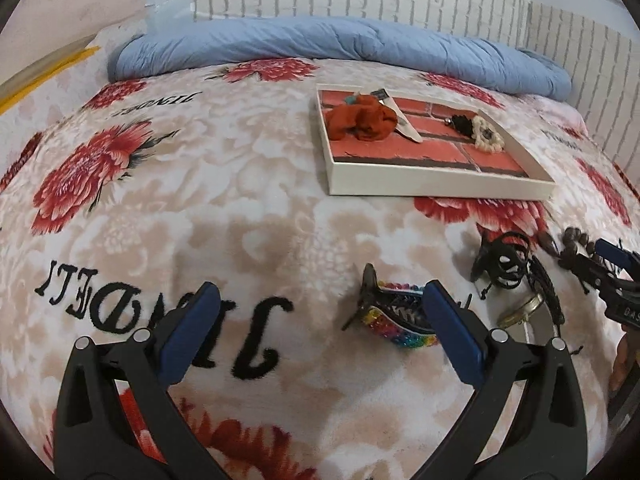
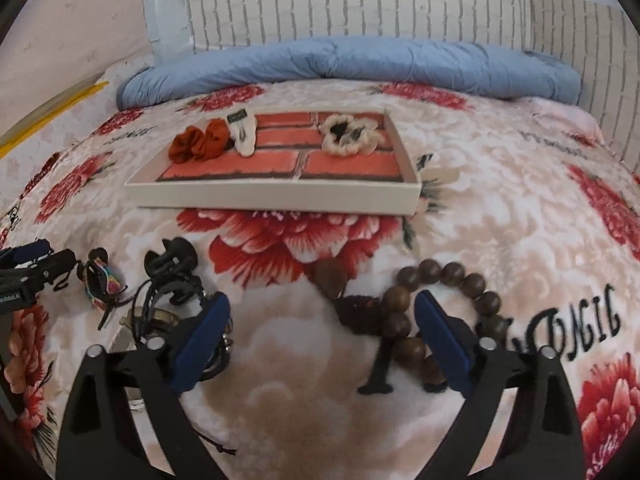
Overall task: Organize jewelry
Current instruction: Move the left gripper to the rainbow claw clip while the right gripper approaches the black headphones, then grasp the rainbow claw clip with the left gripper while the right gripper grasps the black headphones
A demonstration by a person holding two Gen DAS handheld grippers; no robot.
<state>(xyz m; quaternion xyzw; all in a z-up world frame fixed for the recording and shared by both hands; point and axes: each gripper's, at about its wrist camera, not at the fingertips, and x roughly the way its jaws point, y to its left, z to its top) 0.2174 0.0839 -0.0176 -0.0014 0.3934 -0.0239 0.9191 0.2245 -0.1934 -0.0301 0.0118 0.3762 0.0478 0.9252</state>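
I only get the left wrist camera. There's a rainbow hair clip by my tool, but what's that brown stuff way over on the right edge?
Observer: A whole wooden bead bracelet, lying in a loop on the blanket.
Operator: Is the other tool grabbing it?
Observer: No. The right tool is open, with one finger over the bead loop.
Operator: What's the white thing behind the orange scrunchie?
Observer: A white card with a dark label, lying beside the scrunchie in the tray.

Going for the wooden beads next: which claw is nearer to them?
Right. The right claw is open around part of the beads. The left claw hangs by the rainbow clip, well off to their left.
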